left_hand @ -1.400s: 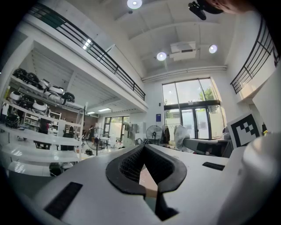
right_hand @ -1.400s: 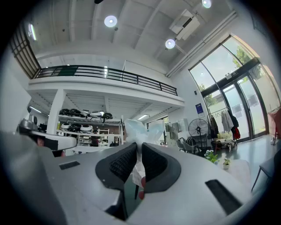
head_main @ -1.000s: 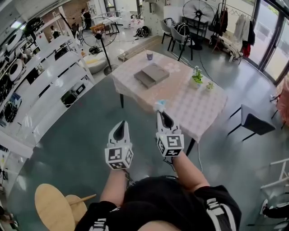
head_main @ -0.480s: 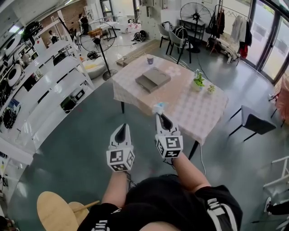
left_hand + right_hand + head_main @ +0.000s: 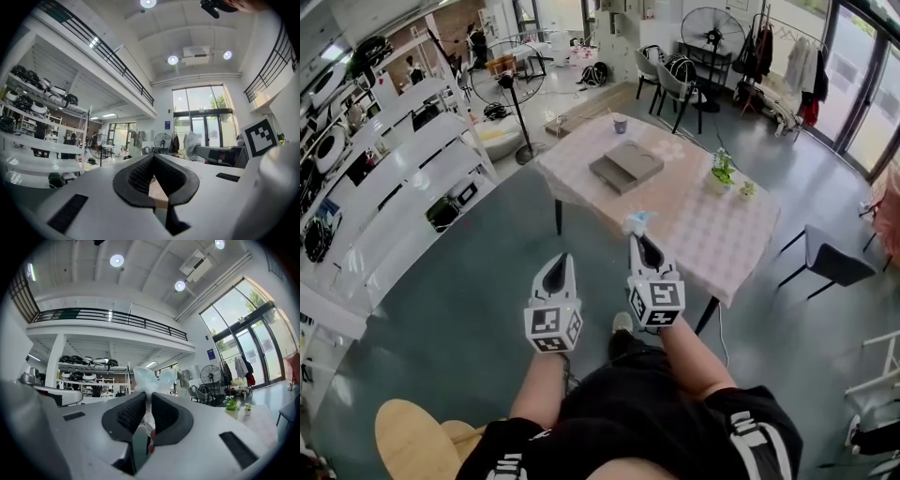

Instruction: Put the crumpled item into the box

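The crumpled item (image 5: 637, 222), a pale blue-white wad, sticks out of the tips of my right gripper (image 5: 640, 240), which is shut on it. In the right gripper view the wad (image 5: 152, 378) rises above the black pads (image 5: 132, 412), pinched between them at the right gripper (image 5: 148, 398). The box (image 5: 625, 166), flat and grey, lies on the checkered table (image 5: 694, 225) well ahead of both grippers. My left gripper (image 5: 556, 262) hangs beside the right one over the floor. Its pads (image 5: 140, 176) meet at the tip of the left gripper (image 5: 153, 157) with nothing between them.
A cup (image 5: 621, 125) stands at the table's far end and two small plants (image 5: 722, 172) near its right edge. A dark chair (image 5: 831, 263) sits right of the table. White shelves (image 5: 403, 178) line the left side, with a fan stand (image 5: 508, 80) beyond. A round wooden stool (image 5: 411, 441) is behind left.
The person has stepped toward the table, so it and the box look slightly nearer. Both grippers keep their pose, and the right one still holds the wad.
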Available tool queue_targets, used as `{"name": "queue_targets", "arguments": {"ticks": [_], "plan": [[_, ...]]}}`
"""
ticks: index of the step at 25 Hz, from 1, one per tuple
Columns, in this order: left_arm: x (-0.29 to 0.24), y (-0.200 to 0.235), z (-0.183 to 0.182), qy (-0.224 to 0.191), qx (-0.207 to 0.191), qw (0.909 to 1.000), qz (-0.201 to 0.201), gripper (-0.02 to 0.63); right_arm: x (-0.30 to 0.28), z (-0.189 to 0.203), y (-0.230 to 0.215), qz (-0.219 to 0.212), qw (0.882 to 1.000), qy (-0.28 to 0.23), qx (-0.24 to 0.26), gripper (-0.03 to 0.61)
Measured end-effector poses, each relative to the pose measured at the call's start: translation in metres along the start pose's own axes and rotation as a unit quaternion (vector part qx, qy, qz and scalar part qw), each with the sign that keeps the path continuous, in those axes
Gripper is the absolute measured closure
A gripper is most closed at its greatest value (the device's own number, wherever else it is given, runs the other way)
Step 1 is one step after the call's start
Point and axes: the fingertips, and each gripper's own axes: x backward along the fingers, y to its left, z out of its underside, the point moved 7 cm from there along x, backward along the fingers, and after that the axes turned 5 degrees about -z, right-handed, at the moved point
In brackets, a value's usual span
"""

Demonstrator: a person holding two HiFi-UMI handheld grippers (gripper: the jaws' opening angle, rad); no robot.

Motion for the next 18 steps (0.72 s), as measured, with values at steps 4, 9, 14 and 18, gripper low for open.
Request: {"name": "queue_targets", "arguments": {"ticks": [4, 9, 14, 18], "plan": [[-0.016, 0.022, 0.006, -0.004, 0.002, 1.0, -0.008, 0.613, -0.027, 0.012, 0.004, -0.007, 1.0, 0.001, 0.001, 0.54], [-0.066, 0.044, 0.016, 0.005, -0.008, 0.9999, -0.012, 0.613, -0.084, 0.03, -0.015, -0.003, 1.0, 0.011, -0.008, 0.54], [-0.139, 0.066, 0.02, 0.01, -0.008, 0.9999, -0.01, 0.613, -0.159, 0.043, -0.041, -0.008, 1.0, 0.019, -0.009, 0.54], [-0.203, 0.09, 0.016, 0.01, -0.013, 0.9999, -0.005, 0.613, -0.227, 0.047, -0.06, -0.009, 1.0, 0.023, -0.008, 0.54]]}}
